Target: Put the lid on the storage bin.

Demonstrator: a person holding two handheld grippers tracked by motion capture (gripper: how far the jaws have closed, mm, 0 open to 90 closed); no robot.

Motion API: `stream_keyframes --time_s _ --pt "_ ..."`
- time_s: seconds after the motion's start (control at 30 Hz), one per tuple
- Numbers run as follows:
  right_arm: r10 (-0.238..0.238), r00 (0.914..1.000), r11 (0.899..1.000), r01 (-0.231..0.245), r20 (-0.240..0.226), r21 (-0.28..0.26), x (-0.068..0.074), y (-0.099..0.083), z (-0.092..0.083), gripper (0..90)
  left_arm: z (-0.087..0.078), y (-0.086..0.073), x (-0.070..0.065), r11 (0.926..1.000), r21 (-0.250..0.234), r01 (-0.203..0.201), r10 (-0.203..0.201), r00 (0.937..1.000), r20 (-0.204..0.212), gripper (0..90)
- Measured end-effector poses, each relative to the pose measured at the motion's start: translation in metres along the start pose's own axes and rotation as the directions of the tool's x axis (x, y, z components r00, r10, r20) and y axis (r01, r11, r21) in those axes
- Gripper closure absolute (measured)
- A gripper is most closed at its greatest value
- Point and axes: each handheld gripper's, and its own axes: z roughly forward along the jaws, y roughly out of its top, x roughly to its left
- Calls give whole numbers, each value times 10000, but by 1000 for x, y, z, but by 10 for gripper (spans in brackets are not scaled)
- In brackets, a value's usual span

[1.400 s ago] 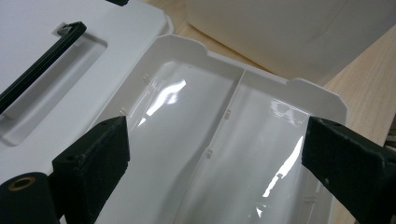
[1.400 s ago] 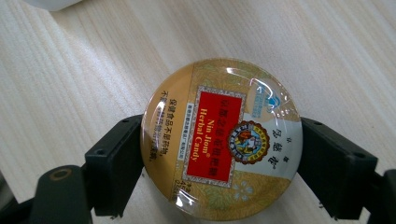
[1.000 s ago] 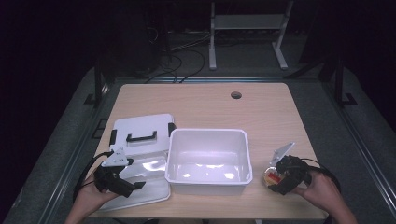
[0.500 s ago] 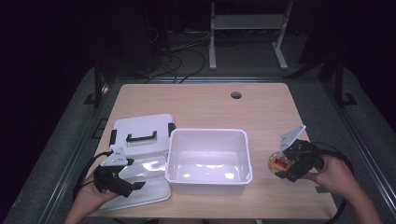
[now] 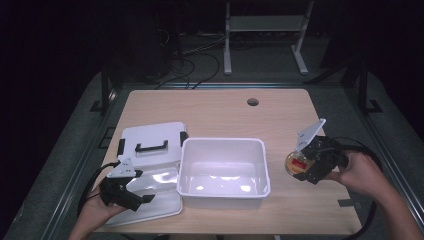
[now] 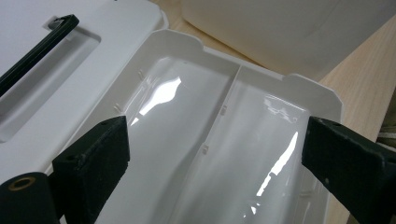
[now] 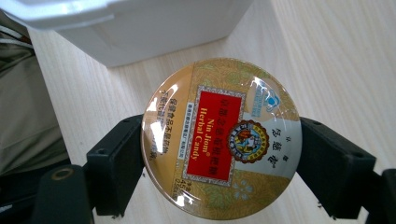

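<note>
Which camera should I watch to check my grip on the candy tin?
The right gripper view: the round candy tin fills the frame, label up, pinched at its rim between both black fingers. The high view shows the candy tin small, right of the white bin, partly covered by the right gripper.

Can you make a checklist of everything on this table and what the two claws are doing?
Surface: light wooden table with a round hole near the far edge.
Job's things: round candy tin, gold with a red label; open white bin mid-table, nothing seen inside.
Clutter: white lid with a black handle; glossy white tray in front of it.
Grippers: right claw shut on the candy tin, right of the bin; left claw open above the tray.
Cables: black cable from the left claw; loose cables on the floor beyond.
Surroundings: dark room, metal stand behind.
</note>
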Motion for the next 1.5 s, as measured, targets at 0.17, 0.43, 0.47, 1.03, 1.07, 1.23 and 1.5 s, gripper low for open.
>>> stream_keyframes --time_s 0.17,0.43,0.47,1.03,1.07,1.23,1.5 --pt "-308 9994 9994 305 -137 -188 1 16 -9 201 0 -1 1 10000 12 0 0 10000 47 74" --pt "-862 9961 9961 858 -206 -202 6 41 -14 201 0 -1 0 9999 -10 -103 103 9999 20 74" --pt "-862 9961 9961 858 -206 -202 6 41 -14 201 0 -1 0 9999 -10 -103 103 9999 20 74" --pt "-1977 9778 9802 1975 -688 -96 22 97 9 200 -1 -3 2 10000 1 -95 95 9999 60 74" --pt "-1977 9778 9802 1975 -688 -96 22 97 9 200 -1 -3 2 10000 1 -95 95 9999 60 74" --pt "-1948 9771 9808 1950 -852 -71 22 105 21 200 0 -4 2 10000 19 -12 12 10000 38 74" --pt "-1939 9740 9804 1966 -1173 120 23 116 44 200 0 -5 3 10000 2 5 -5 10000 52 74"
